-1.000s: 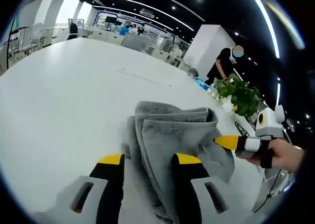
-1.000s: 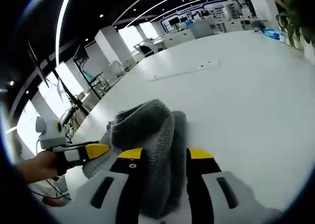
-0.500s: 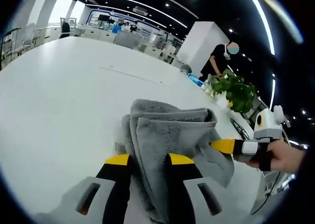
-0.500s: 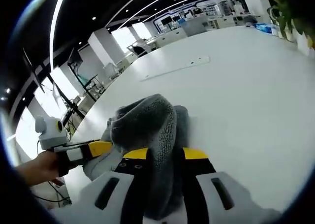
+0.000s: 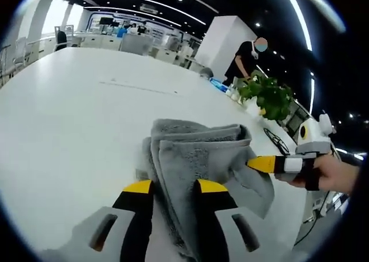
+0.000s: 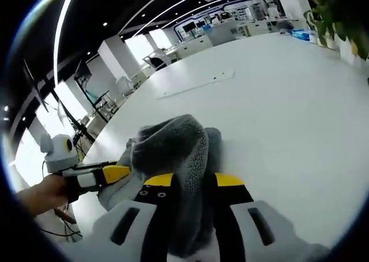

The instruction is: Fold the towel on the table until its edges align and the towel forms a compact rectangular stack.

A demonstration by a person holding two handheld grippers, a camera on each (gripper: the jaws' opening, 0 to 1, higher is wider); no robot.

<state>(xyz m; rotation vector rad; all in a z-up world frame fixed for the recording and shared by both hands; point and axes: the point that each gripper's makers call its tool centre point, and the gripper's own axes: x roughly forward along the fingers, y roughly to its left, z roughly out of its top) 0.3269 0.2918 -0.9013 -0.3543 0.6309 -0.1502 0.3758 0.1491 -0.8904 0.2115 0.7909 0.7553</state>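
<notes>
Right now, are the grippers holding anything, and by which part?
Both hold the grey towel. The left gripper is shut on a bunched fold at one end, and the right gripper is shut on the bunched folds at the opposite end.

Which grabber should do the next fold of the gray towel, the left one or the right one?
Neither alone, probably. The left gripper and right gripper each pinch a bunched end of the towel on the table, so moving both together looks best.
</notes>
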